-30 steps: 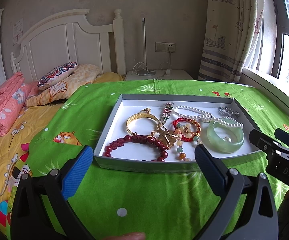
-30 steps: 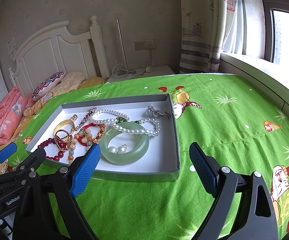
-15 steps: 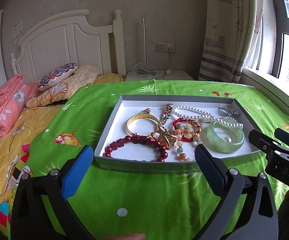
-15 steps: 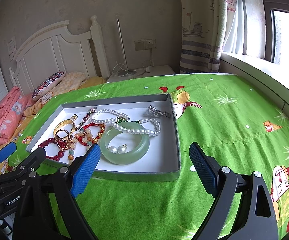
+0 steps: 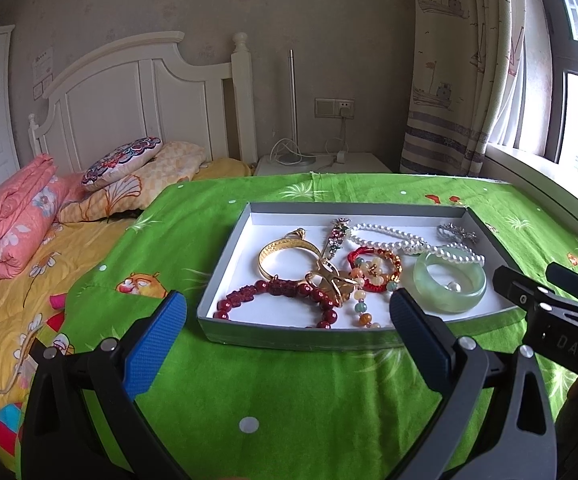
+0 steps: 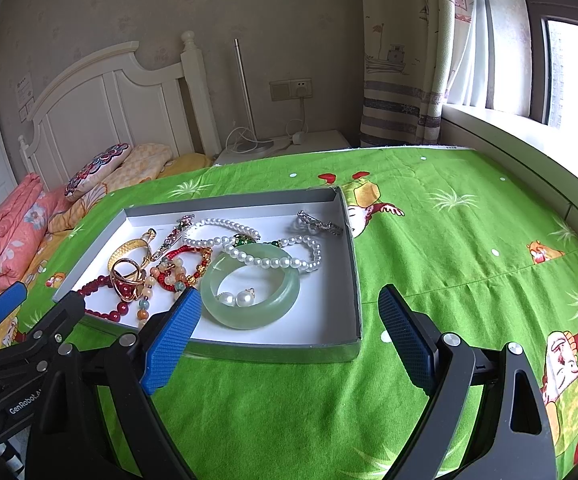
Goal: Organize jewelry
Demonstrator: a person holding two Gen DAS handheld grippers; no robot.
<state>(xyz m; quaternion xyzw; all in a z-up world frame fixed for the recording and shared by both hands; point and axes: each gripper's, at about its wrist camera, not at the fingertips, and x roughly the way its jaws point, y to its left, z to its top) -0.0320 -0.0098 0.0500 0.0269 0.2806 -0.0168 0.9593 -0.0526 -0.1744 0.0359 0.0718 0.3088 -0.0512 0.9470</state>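
Note:
A shallow grey tray (image 5: 225, 264) (image 6: 351, 280) with a white floor lies on the green cloth. In it lie a green jade bangle (image 5: 449, 282) (image 6: 251, 284) with pearl earrings (image 6: 237, 299) inside, a pearl strand (image 5: 393, 236) (image 6: 273, 258), a gold bangle (image 5: 285, 252) (image 6: 129, 250), a dark red bead bracelet (image 5: 277, 292) (image 6: 101, 284), a red cord bracelet (image 5: 373, 270) (image 6: 181, 268) and a silver piece (image 5: 457, 234) (image 6: 319, 222). My left gripper (image 5: 287, 330) is open and empty before the tray's near edge. My right gripper (image 6: 289, 328) is open and empty at the tray's near right corner.
The green cartoon cloth (image 5: 289, 384) (image 6: 469, 240) covers the table. A bed with pink quilt (image 5: 9, 220) and pillows (image 5: 129, 164) lies left. A nightstand (image 5: 321, 164), wall socket and curtain (image 5: 457, 80) stand behind. A window sill (image 6: 529, 152) runs along the right.

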